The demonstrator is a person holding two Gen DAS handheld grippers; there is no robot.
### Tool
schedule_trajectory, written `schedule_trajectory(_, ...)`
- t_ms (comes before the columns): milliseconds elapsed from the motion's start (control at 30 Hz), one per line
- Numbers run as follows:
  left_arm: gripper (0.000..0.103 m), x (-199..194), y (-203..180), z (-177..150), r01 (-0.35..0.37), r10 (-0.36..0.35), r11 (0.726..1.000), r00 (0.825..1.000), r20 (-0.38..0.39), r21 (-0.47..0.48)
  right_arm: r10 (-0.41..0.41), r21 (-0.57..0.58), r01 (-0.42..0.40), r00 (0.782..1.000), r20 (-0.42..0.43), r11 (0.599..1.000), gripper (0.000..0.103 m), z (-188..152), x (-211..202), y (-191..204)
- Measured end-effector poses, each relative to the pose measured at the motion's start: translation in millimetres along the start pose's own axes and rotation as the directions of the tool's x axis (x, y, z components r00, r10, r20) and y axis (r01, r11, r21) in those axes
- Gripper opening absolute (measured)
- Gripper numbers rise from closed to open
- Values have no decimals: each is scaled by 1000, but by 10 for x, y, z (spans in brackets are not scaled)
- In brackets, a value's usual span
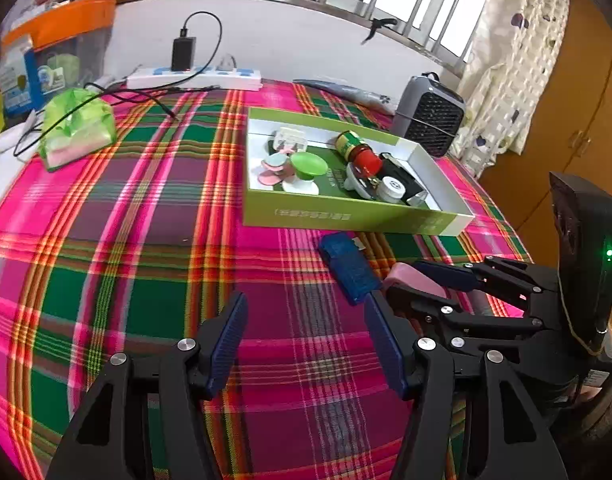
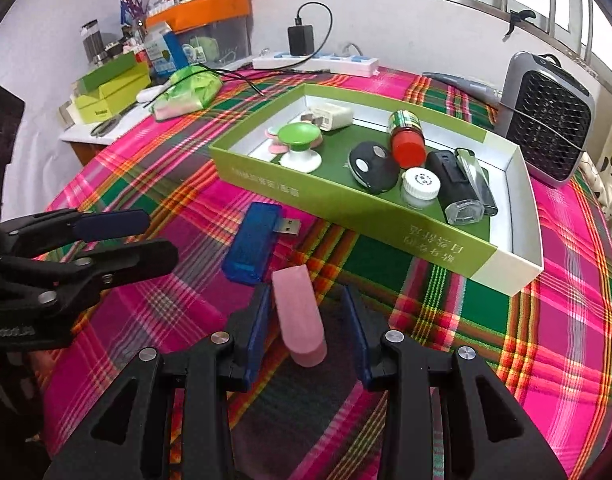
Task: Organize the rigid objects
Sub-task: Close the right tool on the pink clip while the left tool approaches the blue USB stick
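Note:
A pink block [image 2: 298,312] lies on the plaid cloth between the fingers of my right gripper [image 2: 306,292]. The left pad is close against it, and a gap shows on its right side. A translucent blue USB device [image 2: 252,246] rests just beyond it. Behind that stands the green box [image 2: 345,220], which holds a red-capped bottle [image 2: 405,138], a green suction stand [image 2: 300,146], a black remote, a small white jar and other items. My left gripper [image 1: 306,300] hovers open over bare cloth, left of the blue USB device [image 1: 347,268] and the right gripper [image 1: 405,280].
A grey fan heater [image 2: 545,120] stands behind the box at the right. A white power strip [image 1: 194,78] with a black charger and a green plastic bag [image 1: 76,128] lie at the back left. The cloth drops off at the right edge.

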State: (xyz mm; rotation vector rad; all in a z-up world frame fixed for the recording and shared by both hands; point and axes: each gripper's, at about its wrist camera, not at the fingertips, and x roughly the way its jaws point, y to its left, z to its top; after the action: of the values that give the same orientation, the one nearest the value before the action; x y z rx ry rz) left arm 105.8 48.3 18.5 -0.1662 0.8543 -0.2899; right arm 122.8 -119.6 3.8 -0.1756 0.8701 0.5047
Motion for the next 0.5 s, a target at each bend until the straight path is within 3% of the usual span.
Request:
schedule_trajectory(333, 60, 68, -19, 24, 5, -5, 1000, 1000, -15, 7, -23, -19, 23, 1000, 2, 1000, 37, -6, 9, -4)
schedule_trajectory(500, 60, 115, -46, 51, 1, -1, 1000, 1000, -24, 11, -32, -7, 32, 999, 4, 999, 24, -9, -8, -48)
